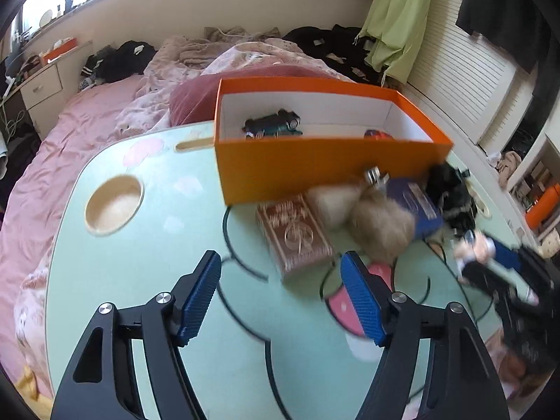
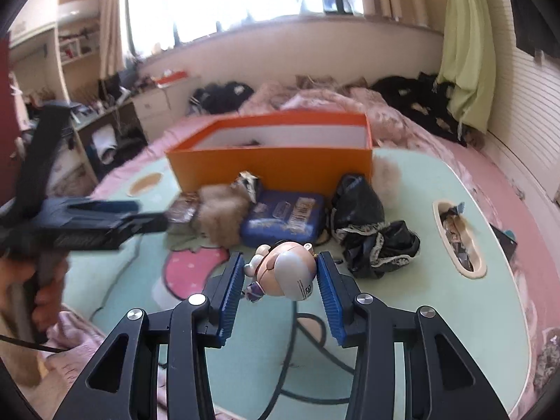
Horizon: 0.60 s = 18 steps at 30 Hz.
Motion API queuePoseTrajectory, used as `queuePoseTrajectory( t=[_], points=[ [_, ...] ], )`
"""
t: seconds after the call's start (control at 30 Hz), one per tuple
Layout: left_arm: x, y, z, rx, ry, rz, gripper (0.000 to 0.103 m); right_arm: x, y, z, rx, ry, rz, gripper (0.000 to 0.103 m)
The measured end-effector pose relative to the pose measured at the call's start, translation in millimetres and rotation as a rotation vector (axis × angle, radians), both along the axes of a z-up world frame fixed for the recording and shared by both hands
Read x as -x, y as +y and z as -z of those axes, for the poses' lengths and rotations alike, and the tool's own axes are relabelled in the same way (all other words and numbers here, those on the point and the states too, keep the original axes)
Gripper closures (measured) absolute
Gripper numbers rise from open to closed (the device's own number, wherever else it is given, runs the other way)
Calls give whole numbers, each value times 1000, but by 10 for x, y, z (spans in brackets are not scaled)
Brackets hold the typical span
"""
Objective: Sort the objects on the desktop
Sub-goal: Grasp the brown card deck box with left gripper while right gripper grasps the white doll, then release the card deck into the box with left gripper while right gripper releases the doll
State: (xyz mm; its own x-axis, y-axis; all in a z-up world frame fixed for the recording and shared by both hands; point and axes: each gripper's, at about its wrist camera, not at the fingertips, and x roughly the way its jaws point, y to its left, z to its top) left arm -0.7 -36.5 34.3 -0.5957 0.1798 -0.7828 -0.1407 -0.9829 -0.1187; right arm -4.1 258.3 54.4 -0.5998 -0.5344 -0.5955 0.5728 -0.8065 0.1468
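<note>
My right gripper (image 2: 280, 259) is shut on a small beige bear figurine (image 2: 287, 273), its blue pads against both sides, just above the green table (image 2: 420, 315). In the left wrist view the same figurine (image 1: 472, 246) shows blurred at the right edge. My left gripper (image 1: 280, 262) stands open with nothing between its pads, short of a brown card box (image 1: 294, 238). Behind that lie a fluffy beige pompom (image 1: 378, 224), a blue box (image 1: 416, 203) and black lacy cloth (image 2: 367, 231). The orange box (image 1: 315, 171) holds a dark green toy car (image 1: 273, 124) and a red one (image 1: 378, 134).
A round cup recess (image 1: 113, 204) sits at the table's left, and an oval slot (image 2: 458, 238) with small items at its right. A bed with pink bedding (image 1: 87, 122) surrounds the table. A person's hand (image 2: 45, 301) holds the left gripper's handle.
</note>
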Motion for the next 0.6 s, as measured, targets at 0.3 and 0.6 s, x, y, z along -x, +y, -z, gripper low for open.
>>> queuePoseTrajectory(
  t=[0.3,0.6],
  points=[
    [224,67,202,9,-75,26,61,9,-3,11,1,-12,8,62],
    [-62,-107,-265,-73,76,54,61,237,37,-328,123,-39,-23,62]
  ],
)
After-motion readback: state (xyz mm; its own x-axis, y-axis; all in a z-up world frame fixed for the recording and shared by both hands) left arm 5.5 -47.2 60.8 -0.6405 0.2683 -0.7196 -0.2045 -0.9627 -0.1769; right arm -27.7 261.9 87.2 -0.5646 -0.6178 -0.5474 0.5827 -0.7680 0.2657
